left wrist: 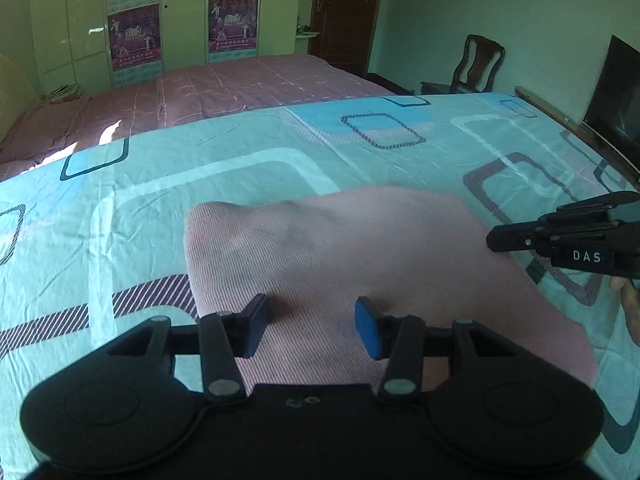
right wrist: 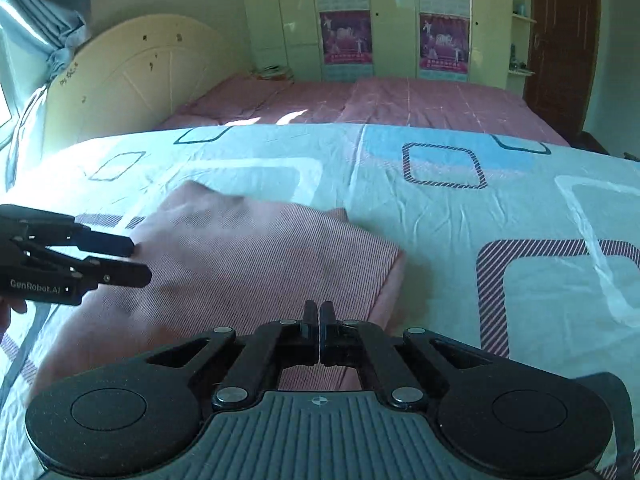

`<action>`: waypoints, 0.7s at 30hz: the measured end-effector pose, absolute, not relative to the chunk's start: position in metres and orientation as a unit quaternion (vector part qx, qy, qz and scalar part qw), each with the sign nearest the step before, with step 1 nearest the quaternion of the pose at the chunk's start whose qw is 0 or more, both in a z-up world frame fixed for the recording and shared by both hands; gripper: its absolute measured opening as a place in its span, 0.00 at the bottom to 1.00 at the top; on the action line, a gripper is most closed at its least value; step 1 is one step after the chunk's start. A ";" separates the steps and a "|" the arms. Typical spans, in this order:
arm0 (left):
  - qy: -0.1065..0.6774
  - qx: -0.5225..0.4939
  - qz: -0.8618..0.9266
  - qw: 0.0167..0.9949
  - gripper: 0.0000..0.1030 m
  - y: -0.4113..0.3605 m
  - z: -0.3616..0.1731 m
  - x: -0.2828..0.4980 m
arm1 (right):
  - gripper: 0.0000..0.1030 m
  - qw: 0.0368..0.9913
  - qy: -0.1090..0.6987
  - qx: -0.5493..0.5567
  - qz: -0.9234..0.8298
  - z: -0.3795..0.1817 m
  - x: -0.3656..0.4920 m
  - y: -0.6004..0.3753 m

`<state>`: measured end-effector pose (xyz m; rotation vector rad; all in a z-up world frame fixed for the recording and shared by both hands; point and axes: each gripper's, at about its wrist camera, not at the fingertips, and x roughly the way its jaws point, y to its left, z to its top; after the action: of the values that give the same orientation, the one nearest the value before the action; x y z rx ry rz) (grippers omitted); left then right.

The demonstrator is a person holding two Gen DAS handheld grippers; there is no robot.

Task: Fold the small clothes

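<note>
Lying folded on the patterned bedsheet, the pink garment could bunch if dragged: the left gripper hovers spread over it, the right gripper pinched together, apparently holding nothing.

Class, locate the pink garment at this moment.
The pink garment lies on the patterned sheet, in front of the open left tongs, with the shut right tongs at its right edge.
</note>
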<state>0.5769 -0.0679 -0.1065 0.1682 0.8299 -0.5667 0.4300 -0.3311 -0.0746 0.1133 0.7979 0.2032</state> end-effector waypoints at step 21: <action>0.440 0.031 -0.220 0.870 0.55 -0.085 -0.135 0.646 | 0.00 0.902 0.417 0.032 0.108 -0.099 0.505 -0.299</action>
<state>0.6456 -0.0851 -0.1346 0.0646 0.9194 -0.4603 0.5055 -0.2986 -0.0985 0.0657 0.8634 0.2240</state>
